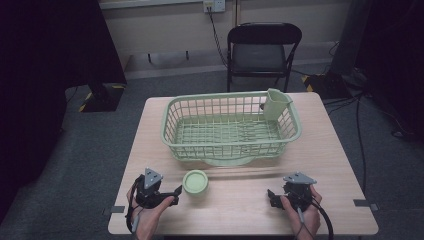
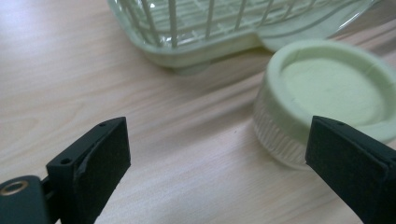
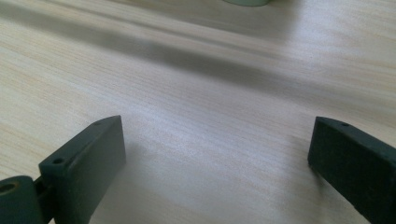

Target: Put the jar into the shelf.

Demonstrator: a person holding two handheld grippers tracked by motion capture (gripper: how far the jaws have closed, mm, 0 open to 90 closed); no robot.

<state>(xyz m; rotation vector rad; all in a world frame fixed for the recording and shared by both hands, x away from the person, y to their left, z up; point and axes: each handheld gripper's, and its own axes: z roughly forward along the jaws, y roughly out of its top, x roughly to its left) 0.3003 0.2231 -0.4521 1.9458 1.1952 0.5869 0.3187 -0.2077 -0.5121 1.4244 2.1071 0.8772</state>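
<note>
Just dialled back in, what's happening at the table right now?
A person holds a gripper in each hand near the front edge of the table. The left gripper, jaws open, sits right beside a small green round container, which stands upside down and is not yet gripped. The right gripper is also open, over bare wood and holding nothing. Behind them stands a green dish rack on its drip tray, with a cutlery cup in its far right corner.

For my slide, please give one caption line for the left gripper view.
Left gripper, jaws open, approaching an upturned green cup beside the green basket on the wooden table.
</note>
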